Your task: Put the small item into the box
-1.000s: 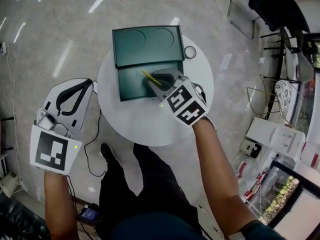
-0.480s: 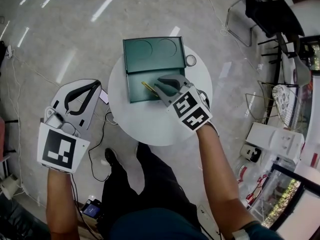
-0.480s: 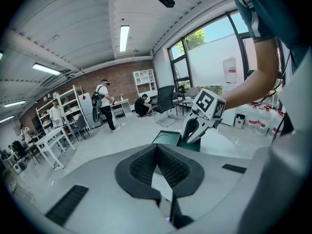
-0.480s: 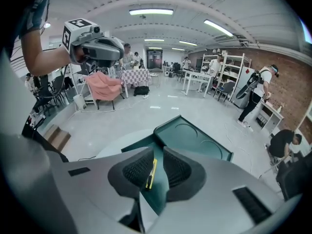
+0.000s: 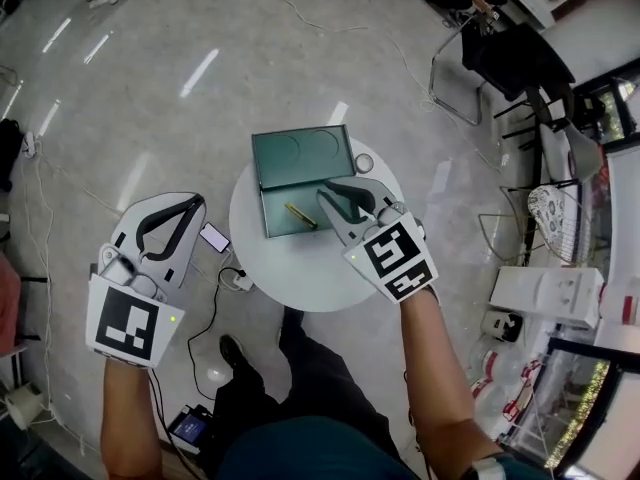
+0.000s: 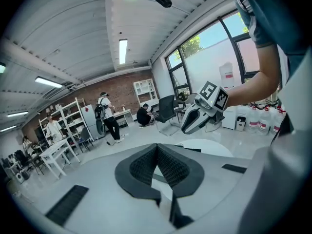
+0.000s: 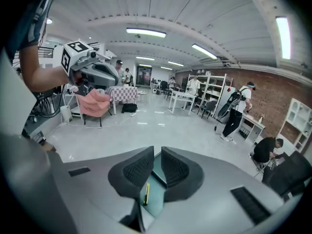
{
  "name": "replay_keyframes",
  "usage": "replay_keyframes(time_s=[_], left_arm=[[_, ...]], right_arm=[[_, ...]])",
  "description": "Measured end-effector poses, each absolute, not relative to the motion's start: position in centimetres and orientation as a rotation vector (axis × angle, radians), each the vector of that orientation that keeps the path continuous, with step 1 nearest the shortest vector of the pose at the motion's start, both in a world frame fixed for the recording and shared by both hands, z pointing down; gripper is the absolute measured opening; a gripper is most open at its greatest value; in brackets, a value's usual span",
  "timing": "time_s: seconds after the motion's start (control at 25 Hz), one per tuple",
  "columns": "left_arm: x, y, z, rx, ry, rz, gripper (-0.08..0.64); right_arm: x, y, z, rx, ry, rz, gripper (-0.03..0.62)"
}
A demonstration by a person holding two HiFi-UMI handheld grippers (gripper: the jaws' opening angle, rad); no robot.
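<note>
The right gripper (image 5: 338,194) hangs over the right edge of the open green box (image 5: 275,183), which sits on the round white worktop (image 5: 300,273). Its jaws stand a narrow gap apart with nothing between them. In the right gripper view, only the box floor and the small yellow stick (image 7: 146,193) show through that gap. The stick lies loose inside the box's front half, just left of the gripper tips, though the head view is too steep to tell whether the gripper touches the box. The left gripper (image 5: 192,208) is held well off to the side over the floor, its jaws closed tip to tip and empty.
</note>
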State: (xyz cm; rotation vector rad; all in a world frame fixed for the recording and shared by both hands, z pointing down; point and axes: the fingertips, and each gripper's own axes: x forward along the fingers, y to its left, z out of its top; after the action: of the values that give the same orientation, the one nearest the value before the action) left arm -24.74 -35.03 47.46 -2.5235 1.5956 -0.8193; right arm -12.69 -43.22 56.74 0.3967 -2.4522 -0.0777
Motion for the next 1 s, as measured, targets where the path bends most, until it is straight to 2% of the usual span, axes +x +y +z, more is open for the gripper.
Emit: replay_keyframes(time_s=[0.6,0.72,1.0], left_arm=[[-24.6,-24.7,30.2,-2.382,1.527,-0.684,0.017],[-24.3,-22.1,27.5,-2.371,1.534,-0.651,0.018],[-22.8,-16.3,22.9,-2.339,1.507,-0.584,0.018]], right_arm=[[-13.9,-32.8,32.6,0.560,-2.717,-0.290,0.057],[-13.4,-29.5,28.2,0.588,-2.798,-0.317,0.040],[-11.8,-21.8,22.4,0.616,-2.841,-0.380,0.037]])
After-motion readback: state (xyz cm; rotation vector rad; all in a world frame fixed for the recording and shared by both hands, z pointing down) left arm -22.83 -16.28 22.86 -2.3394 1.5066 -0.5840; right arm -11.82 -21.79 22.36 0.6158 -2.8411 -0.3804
